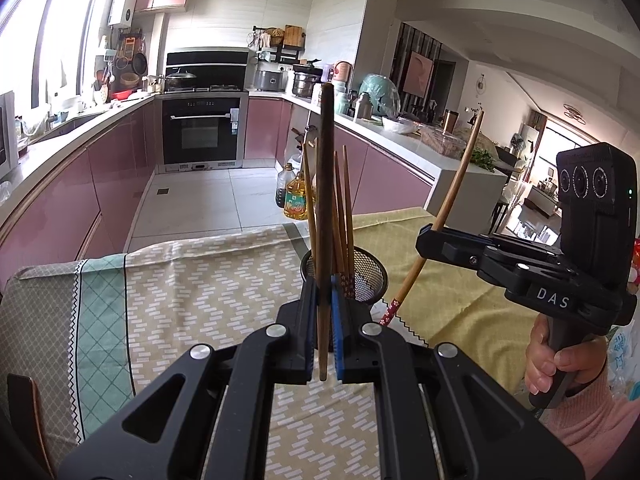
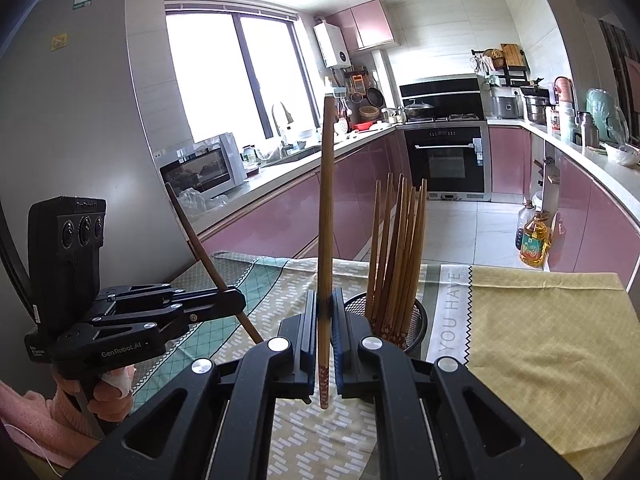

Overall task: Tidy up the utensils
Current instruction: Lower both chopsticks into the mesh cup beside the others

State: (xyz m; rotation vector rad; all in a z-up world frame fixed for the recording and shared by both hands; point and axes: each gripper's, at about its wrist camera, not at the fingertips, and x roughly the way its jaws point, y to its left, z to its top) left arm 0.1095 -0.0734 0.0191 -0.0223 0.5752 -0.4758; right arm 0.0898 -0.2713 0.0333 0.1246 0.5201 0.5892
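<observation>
Left gripper (image 1: 324,312) clamps dark chopstick (image 1: 325,184) (right gripper (image 2: 325,320): bamboo chopstick (image 2: 326,200))

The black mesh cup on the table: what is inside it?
Inside the black mesh cup stands a bundle of wooden chopsticks, leaning against each other, with their red flowered ends down. The cup's bottom cannot be seen: the chopsticks and the wall cover it.
</observation>
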